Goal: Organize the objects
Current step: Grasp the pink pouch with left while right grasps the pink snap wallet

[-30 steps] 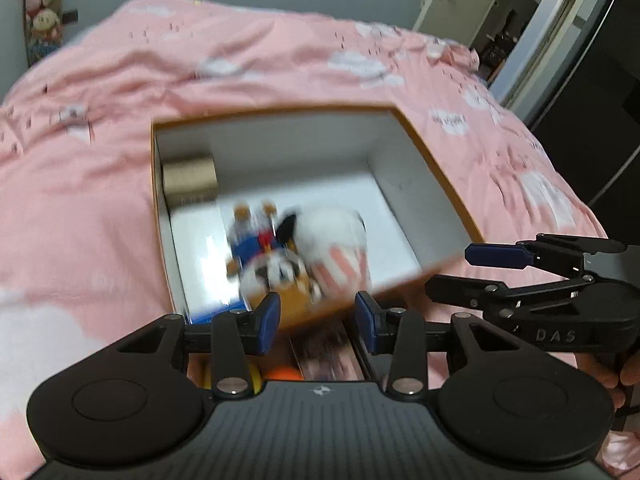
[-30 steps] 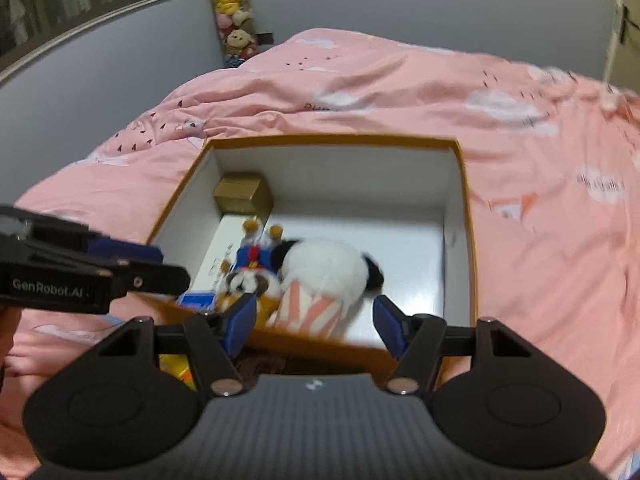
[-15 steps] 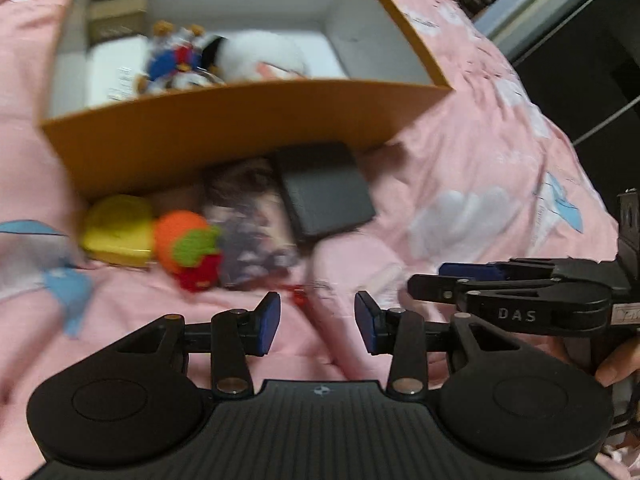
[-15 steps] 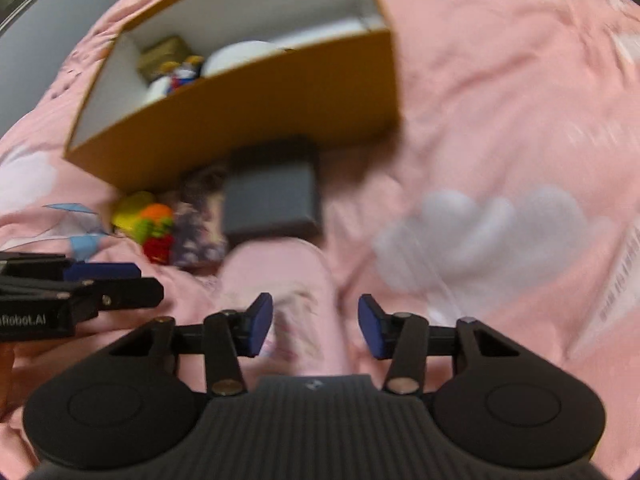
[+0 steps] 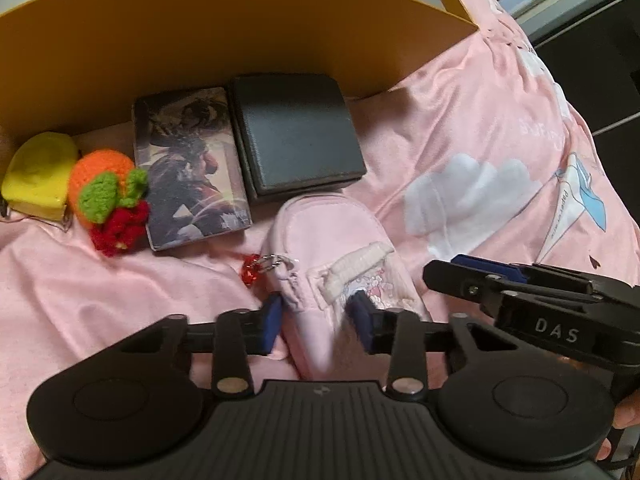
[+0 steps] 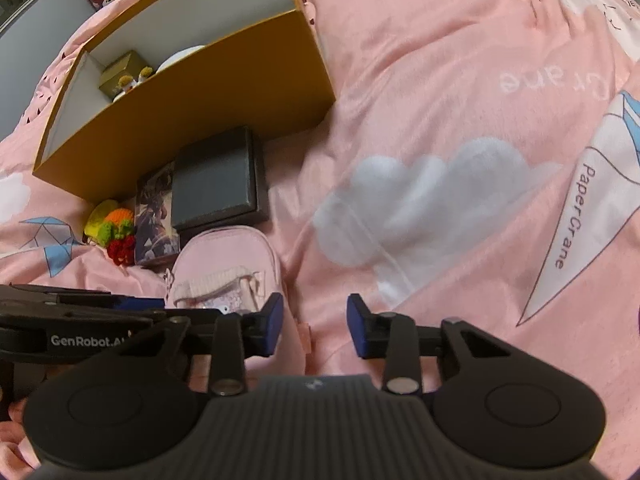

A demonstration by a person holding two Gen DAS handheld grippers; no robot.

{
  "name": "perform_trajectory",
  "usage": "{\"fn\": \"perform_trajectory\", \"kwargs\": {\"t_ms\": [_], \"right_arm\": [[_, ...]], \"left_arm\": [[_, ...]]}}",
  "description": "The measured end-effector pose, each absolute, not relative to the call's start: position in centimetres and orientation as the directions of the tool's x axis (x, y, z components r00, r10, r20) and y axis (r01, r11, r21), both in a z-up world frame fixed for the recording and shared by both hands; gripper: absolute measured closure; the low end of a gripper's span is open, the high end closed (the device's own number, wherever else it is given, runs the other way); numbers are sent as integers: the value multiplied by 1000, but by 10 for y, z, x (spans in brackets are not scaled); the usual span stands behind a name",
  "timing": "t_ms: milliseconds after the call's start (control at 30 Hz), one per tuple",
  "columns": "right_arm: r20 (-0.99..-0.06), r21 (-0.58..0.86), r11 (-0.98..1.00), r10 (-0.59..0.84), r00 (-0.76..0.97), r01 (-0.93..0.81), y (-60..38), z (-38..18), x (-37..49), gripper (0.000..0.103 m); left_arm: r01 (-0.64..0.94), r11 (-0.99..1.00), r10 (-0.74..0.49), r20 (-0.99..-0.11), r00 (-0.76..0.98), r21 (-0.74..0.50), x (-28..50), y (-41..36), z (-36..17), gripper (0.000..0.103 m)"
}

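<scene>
**Pink pouch next in line for the box**

The left tool (image 5: pixel 318 320) straddles a soft, quilted pink pouch (image 5: pixel 340 240) on the bed (image 5: pixel 460 128), fingers part-open either side and apparently not yet clamped. The right tool (image 6: pixel 315 330) hovers just beside it, open and empty. Lined up against the orange cardboard box (image 5: pixel 200 32), likely awaiting sorting, lie a flat dark case (image 5: pixel 298 136), a glossy printed card pack (image 5: pixel 190 168), a crocheted orange (image 5: pixel 106 184) and a yellow pouch (image 5: pixel 38 176). Plush toys already sit inside the box
</scene>
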State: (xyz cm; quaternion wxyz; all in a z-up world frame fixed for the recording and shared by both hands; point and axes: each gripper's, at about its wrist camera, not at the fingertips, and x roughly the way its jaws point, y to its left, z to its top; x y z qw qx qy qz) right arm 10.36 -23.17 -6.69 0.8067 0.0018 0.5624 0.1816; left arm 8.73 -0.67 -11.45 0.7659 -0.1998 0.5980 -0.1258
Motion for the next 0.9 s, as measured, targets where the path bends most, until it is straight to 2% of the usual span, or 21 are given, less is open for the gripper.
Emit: {"fn": "perform_trajectory", "kwargs": {"t_ms": [100,400,500,600,833,900], "right_arm": [[-901,209,932,301,312,-296,-232,-63,103,66],[-887,271,912,360,288,-308,-231,-57,104,64],[-895,302,888,389,218,-346,-222,-64,106,51],[-898,344,869,415,144,-356,-211,-78,109,46],[-931,333,879,365,31,-341,-196,-114,116,36],[-917,379,869,399,0,-317,-199,-122,118,34]], "left_arm": [[-47,885,-436,-859,269,-464,87,-5,-109,79],[9,921,-365,-854,372,-390,67,23,-57,82],[-7,930,-334,-853,402,-367,60,37,-46,82],[-24,931,-324,-852,412,-365,58,46,-46,82],[-49,926,-323,-856,404,-373,59,54,-55,82],[-49,927,-323,-856,404,-373,60,53,-56,82]]}}
